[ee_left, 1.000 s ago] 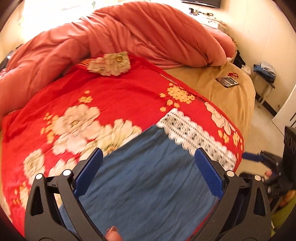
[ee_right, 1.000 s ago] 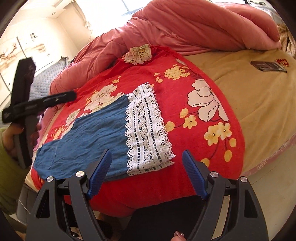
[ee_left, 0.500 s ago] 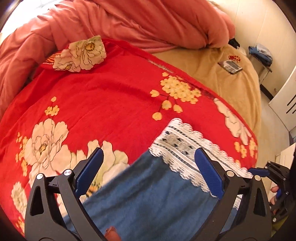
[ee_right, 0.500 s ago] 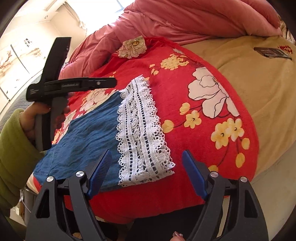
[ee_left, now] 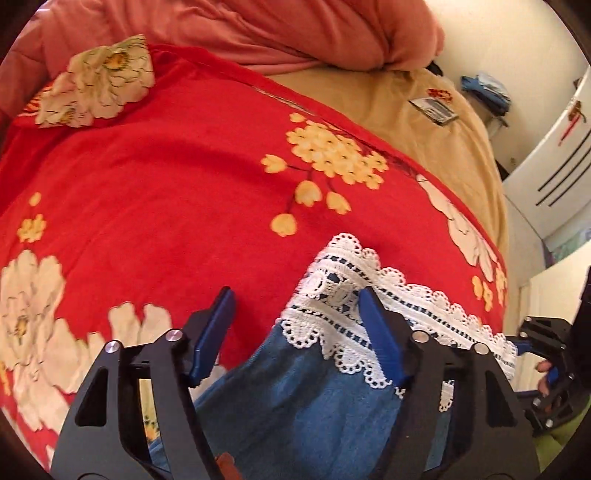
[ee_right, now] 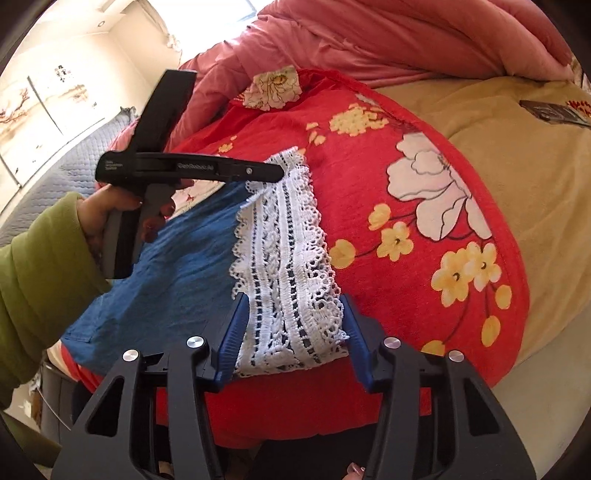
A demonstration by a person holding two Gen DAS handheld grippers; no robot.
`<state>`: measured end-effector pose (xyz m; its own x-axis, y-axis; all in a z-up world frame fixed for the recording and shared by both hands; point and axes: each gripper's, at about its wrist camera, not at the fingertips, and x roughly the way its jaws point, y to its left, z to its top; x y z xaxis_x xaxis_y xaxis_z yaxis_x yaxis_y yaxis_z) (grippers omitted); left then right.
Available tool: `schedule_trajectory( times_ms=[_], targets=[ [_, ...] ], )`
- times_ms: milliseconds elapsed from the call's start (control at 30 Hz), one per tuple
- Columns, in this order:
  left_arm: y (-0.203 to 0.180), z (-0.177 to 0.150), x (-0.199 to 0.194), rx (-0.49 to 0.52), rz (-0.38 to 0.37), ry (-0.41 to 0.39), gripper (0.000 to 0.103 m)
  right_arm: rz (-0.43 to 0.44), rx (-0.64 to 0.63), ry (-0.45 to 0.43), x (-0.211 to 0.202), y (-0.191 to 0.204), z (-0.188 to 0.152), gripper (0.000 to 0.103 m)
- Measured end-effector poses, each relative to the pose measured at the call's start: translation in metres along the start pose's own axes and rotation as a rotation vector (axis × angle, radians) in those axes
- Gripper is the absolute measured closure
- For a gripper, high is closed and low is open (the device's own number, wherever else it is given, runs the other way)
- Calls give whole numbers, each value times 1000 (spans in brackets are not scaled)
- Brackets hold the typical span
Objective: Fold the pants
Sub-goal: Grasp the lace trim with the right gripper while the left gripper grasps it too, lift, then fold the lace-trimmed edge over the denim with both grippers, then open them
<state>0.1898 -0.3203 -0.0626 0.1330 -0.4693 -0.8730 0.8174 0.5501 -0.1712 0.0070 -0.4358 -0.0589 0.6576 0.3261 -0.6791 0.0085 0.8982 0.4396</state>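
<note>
Blue pants with a white lace hem lie flat on a red flowered blanket. My right gripper straddles the near end of the lace; its jaws are closing, with the lace between the pads and no firm pinch visible. My left gripper is over the far corner of the lace hem, jaws closing, one finger resting on the lace and a wide gap left. From the right wrist view the left gripper reaches that corner, held by a hand in a green sleeve. The pants' blue cloth runs under it.
A bunched pink duvet fills the back of the bed. A bare tan sheet lies to the right with a dark flat object on it. The bed's edge drops to the floor nearby. A white cabinet stands beyond.
The left gripper moved forward and down to the far lace corner, and its jaws narrowed. The right gripper's jaws narrowed around the near end of the lace.
</note>
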Motion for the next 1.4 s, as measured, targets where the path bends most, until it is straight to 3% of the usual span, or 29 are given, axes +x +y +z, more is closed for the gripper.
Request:
schedule_trajectory(
  times_ms=[133, 333, 433, 533, 700, 800, 967, 1267, 1400],
  targets=[
    [-2, 0, 3, 7, -50, -4, 42, 39, 15, -3, 7, -4, 3, 53],
    [-4, -2, 12, -9, -60, -4, 43, 81, 23, -30, 14, -10, 4, 52],
    [-6, -5, 6, -17, -100, -2, 61, 74, 10, -14, 9, -4, 5, 56],
    [-11, -8, 3, 15, -94, 13, 61, 111, 13, 2, 6, 3, 2, 56],
    [-6, -7, 12, -31, -104, 5, 58, 74, 20, 8, 15, 5, 4, 57],
    [-5, -9, 9, -45, -112, -3, 66, 74, 19, 9, 15, 5, 6, 71],
    [5, -13, -4, -88, -148, -41, 86, 119, 21, -12, 7, 11, 11, 78],
    [24, -31, -67, -108, -273, -218, 89, 158, -133, -64, -16, 74, 25, 78],
    [39, -54, -105, -124, -273, -285, 89, 193, -233, -78, -22, 113, 30, 78]
  ],
)
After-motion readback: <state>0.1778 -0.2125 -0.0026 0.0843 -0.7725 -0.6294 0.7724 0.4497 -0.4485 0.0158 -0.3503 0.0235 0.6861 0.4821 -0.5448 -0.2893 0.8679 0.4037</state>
